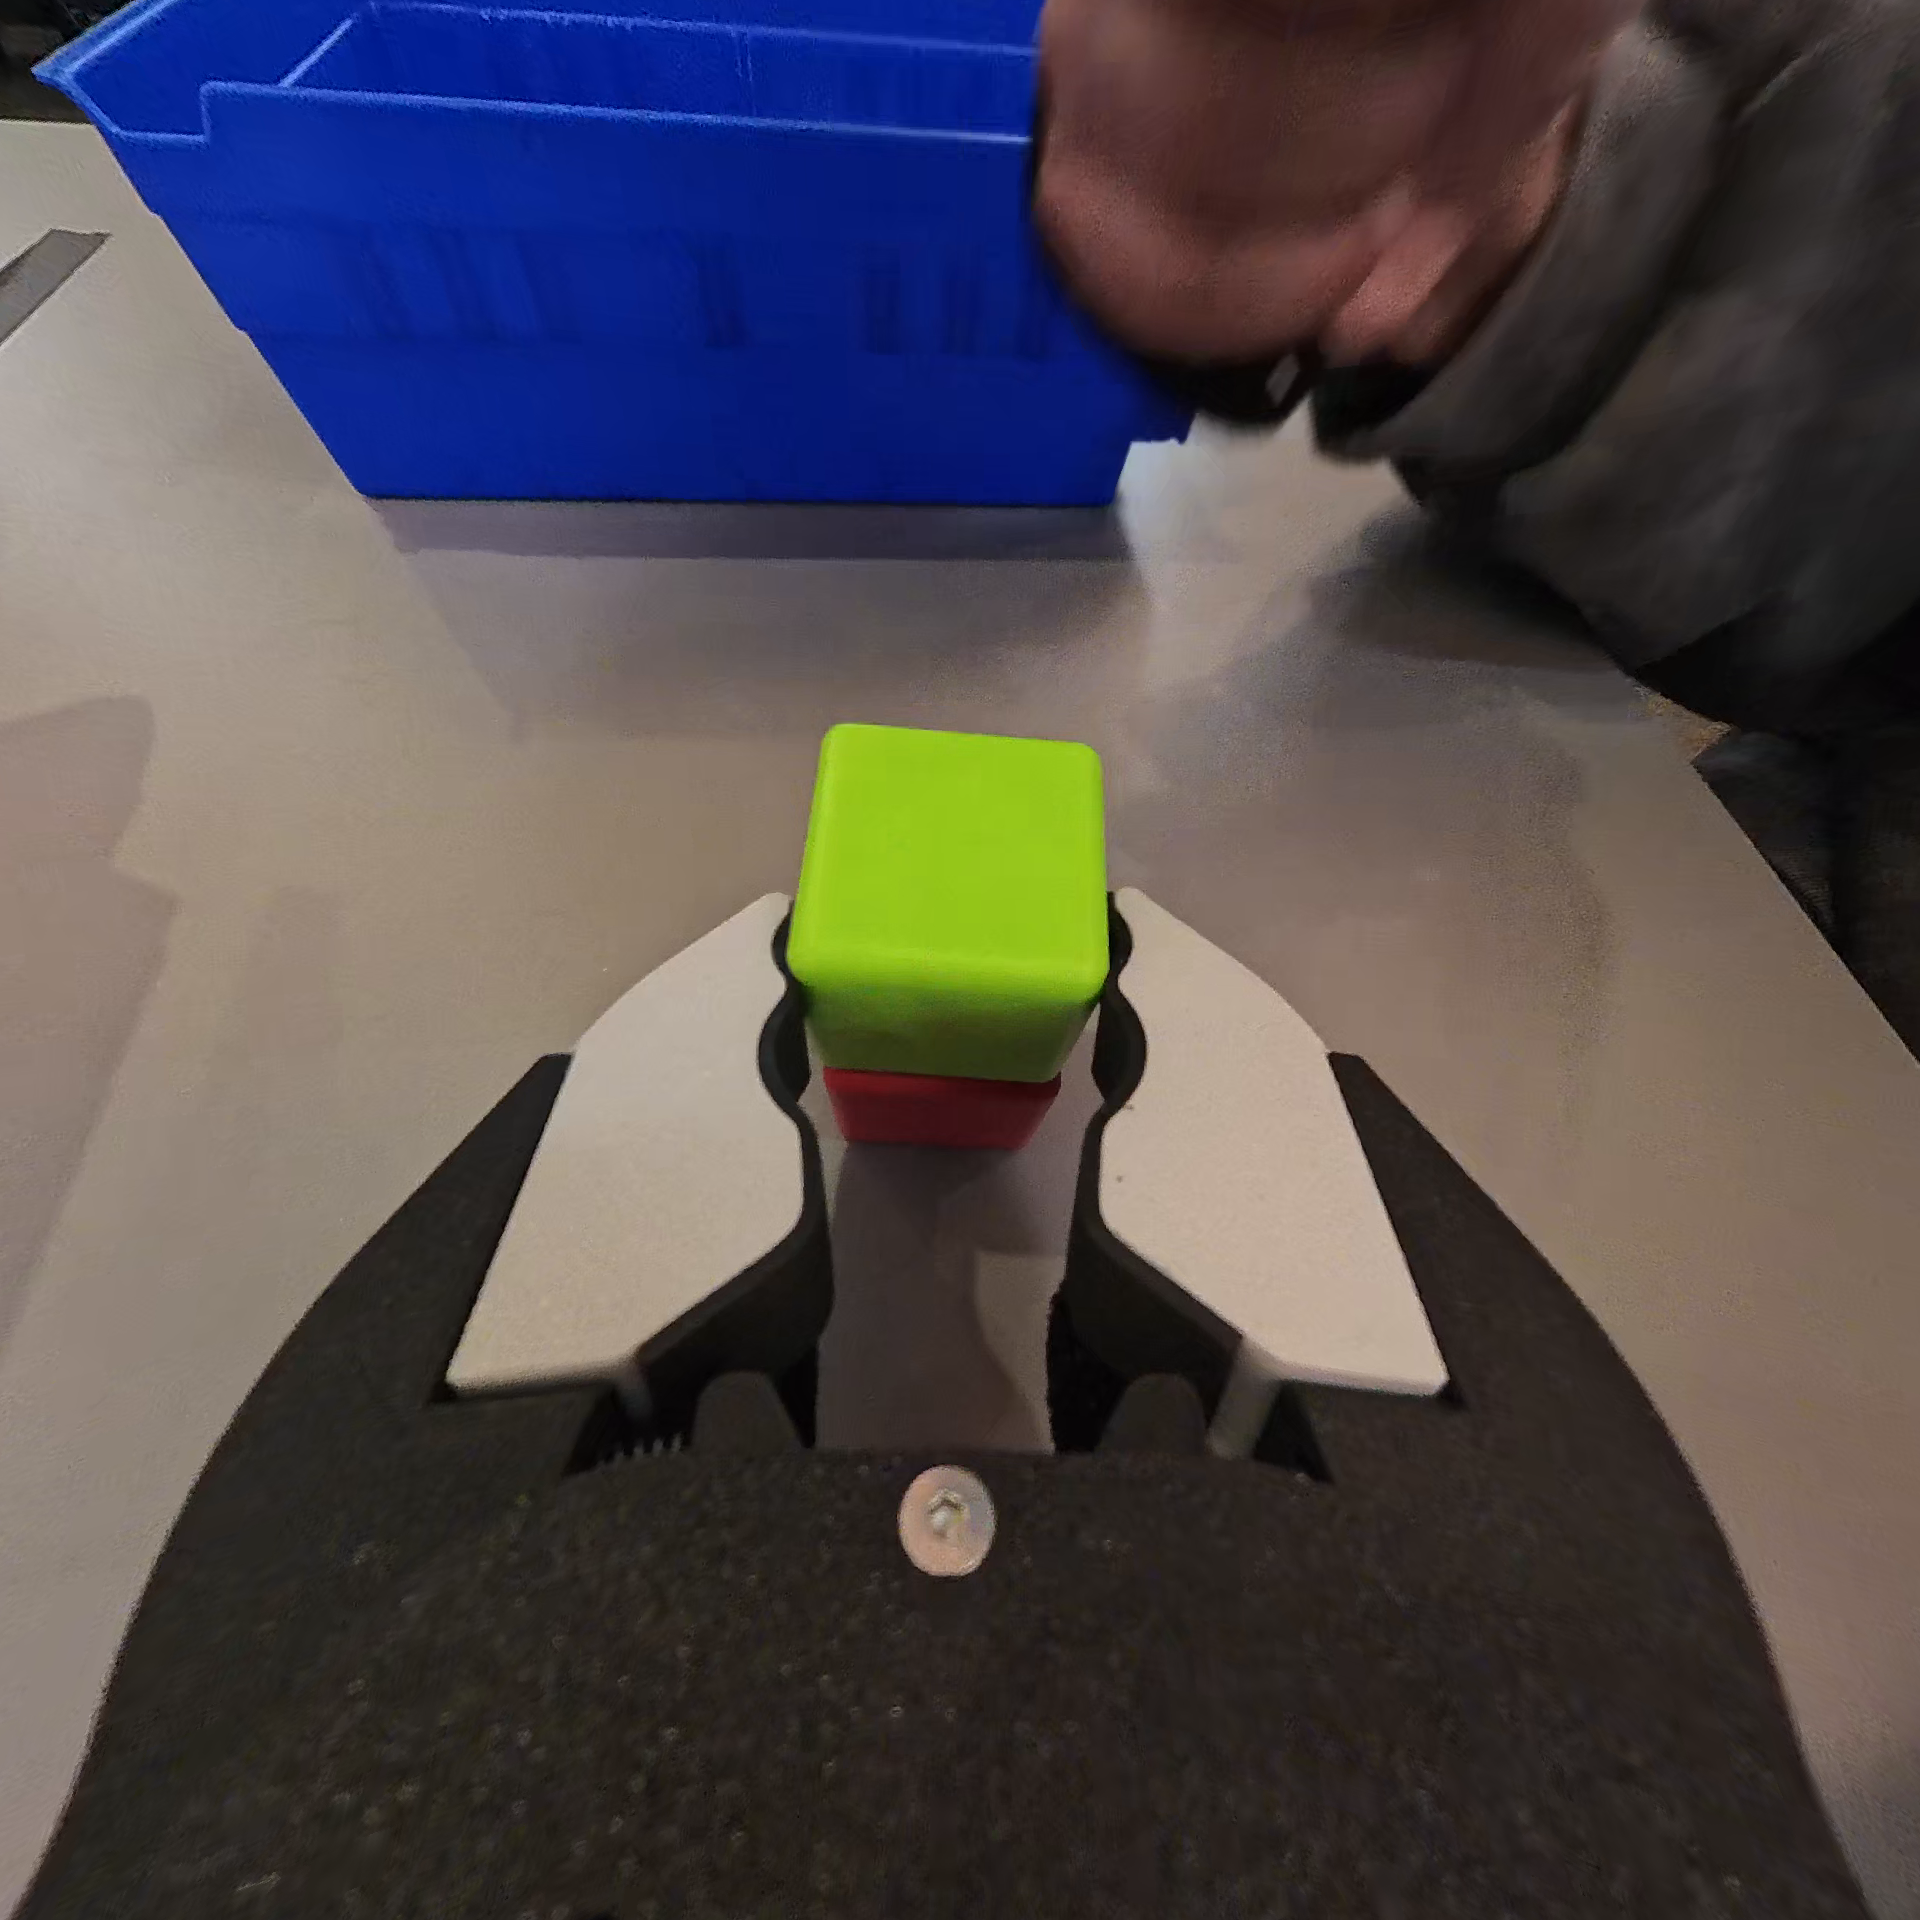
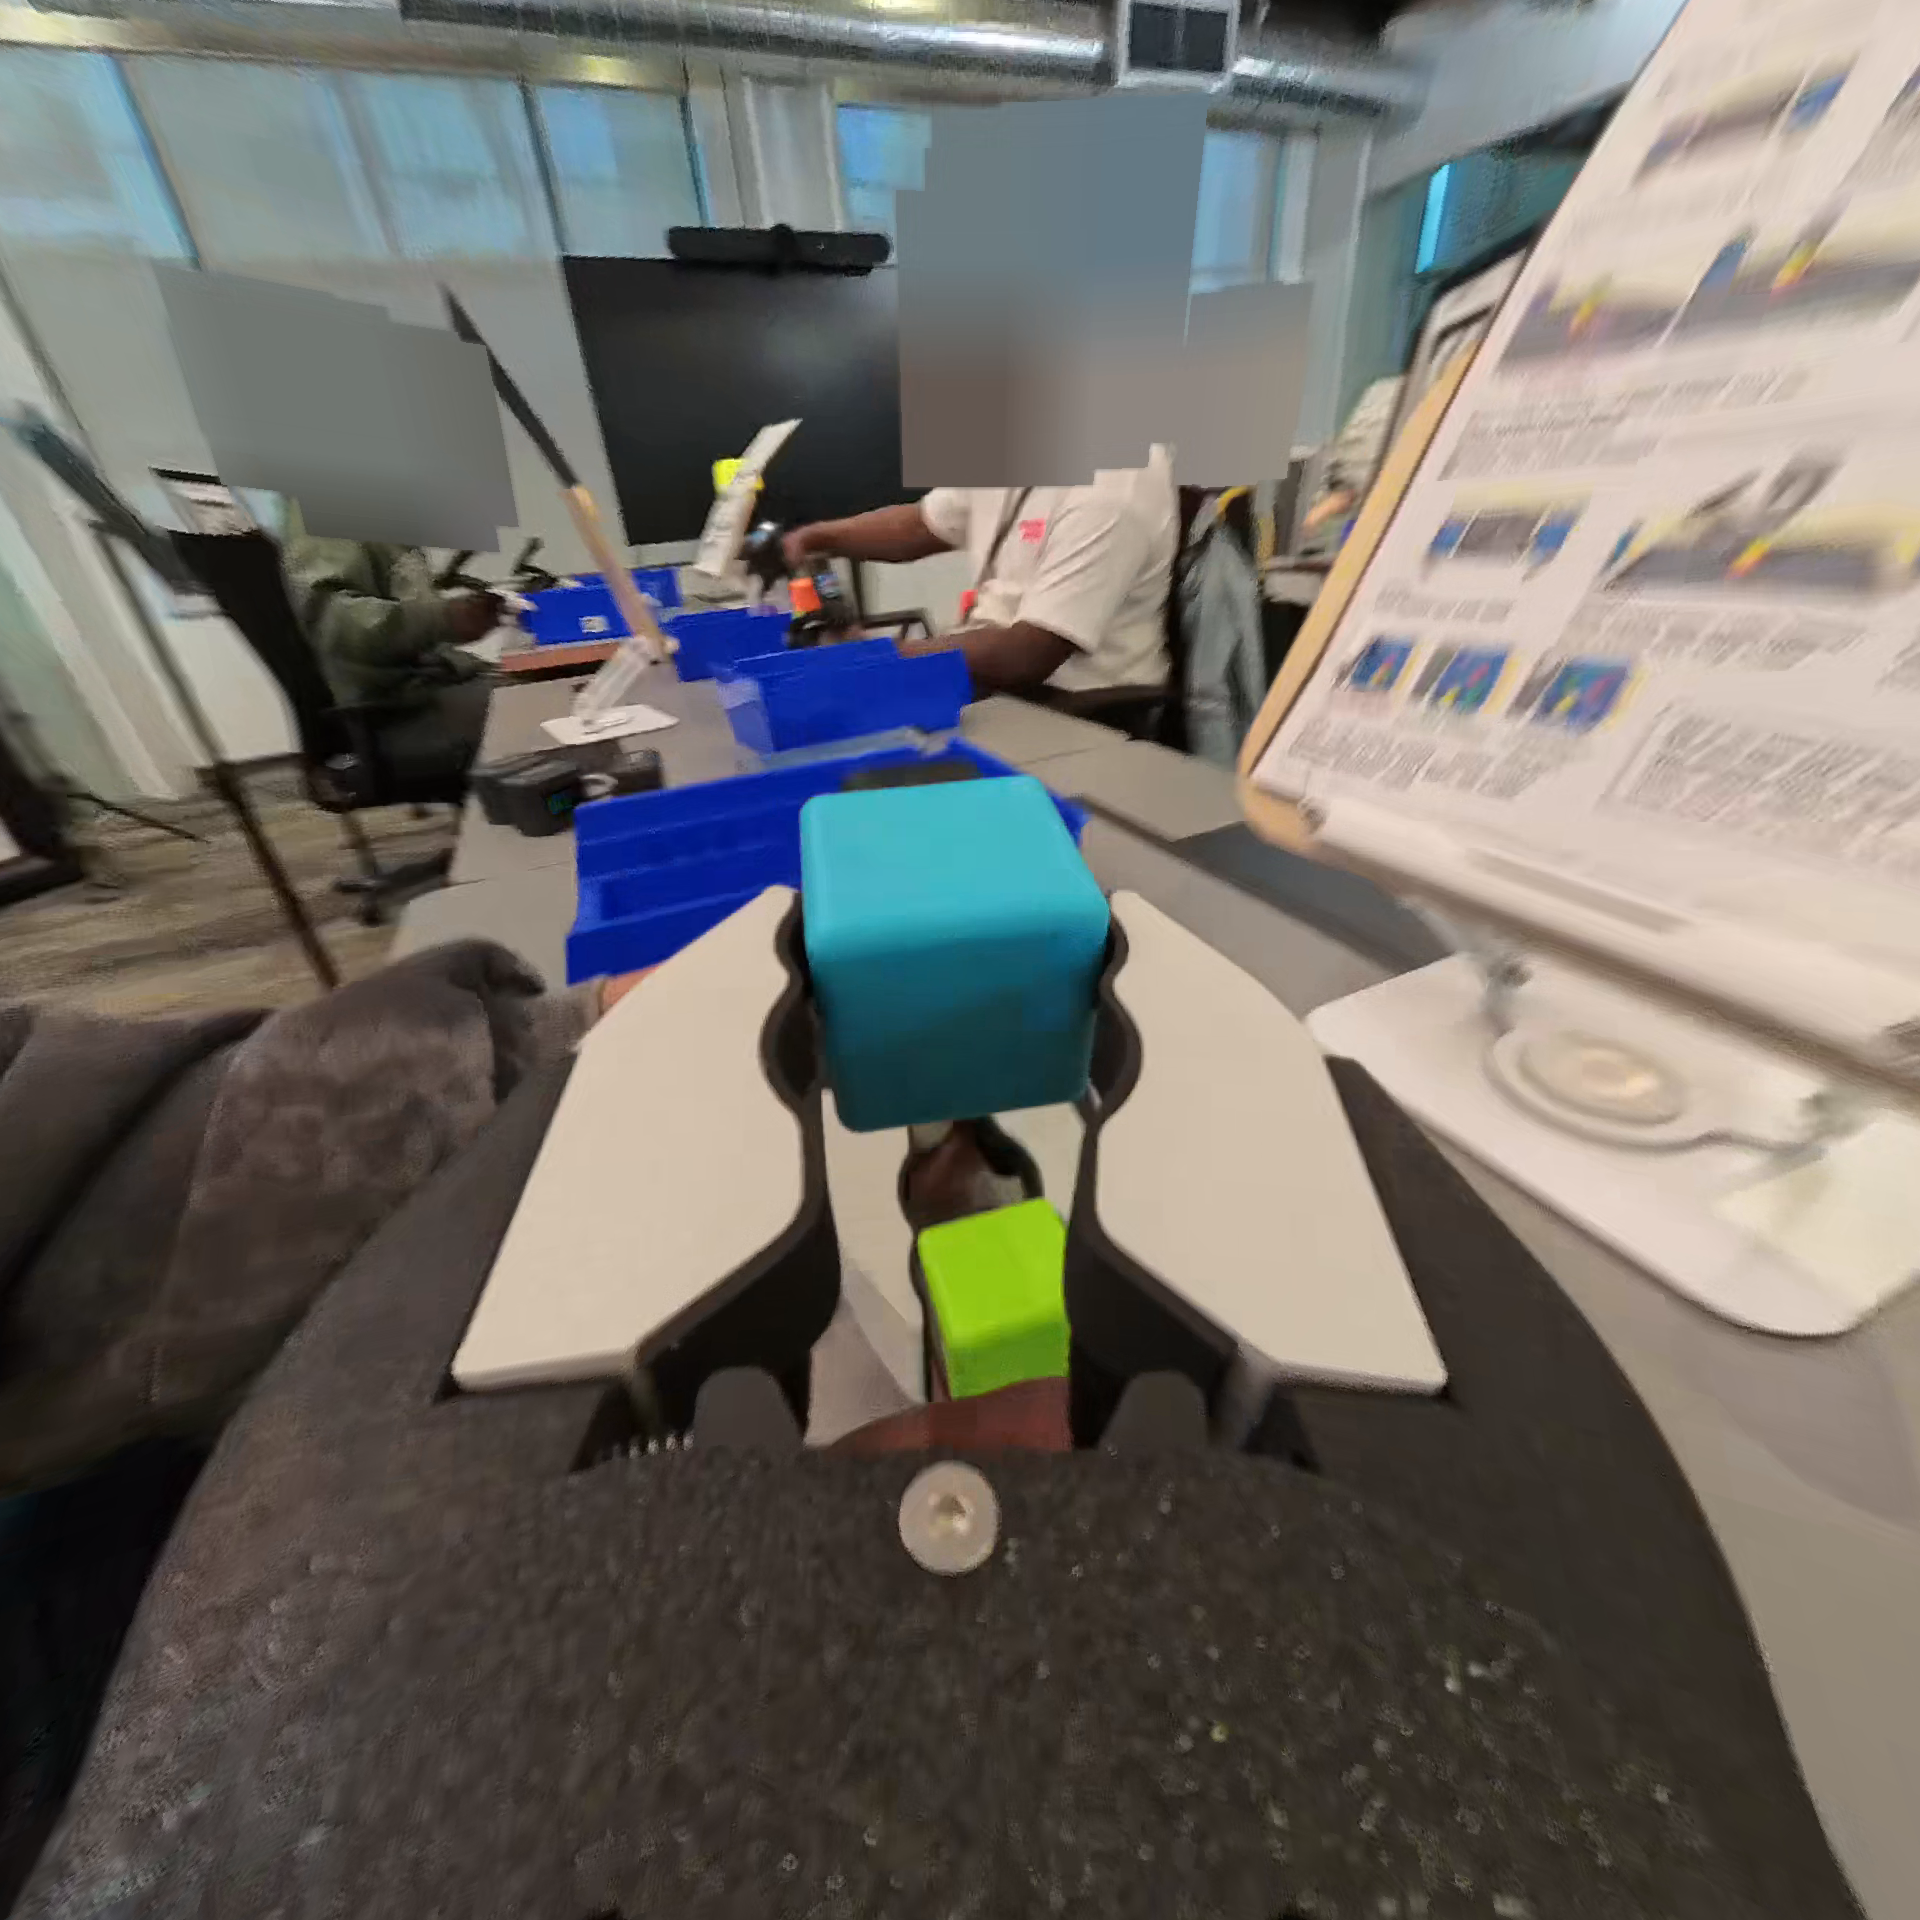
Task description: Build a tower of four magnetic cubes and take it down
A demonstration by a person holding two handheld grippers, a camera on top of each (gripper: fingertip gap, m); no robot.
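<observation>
In the left wrist view a lime green cube (image 1: 940,894) sits on top of a red cube (image 1: 940,1112), which stands on the grey table (image 1: 416,831). My left gripper (image 1: 948,940) is shut on the green cube, with its fingertips against the cube's two sides. My right gripper (image 2: 951,935) is shut on a teal cube (image 2: 951,956) and holds it in the air. The green cube (image 2: 995,1309) shows below it, through the gap between the right fingers. The red cube is hidden in the right wrist view.
A blue plastic bin (image 1: 644,312) stands on the table behind the stack and also shows in the right wrist view (image 2: 675,873). A blurred hand and grey sleeve (image 1: 1299,187) are at the upper right. A paper sheet on a white stand (image 2: 1610,520) is at the right. People sit at a far table.
</observation>
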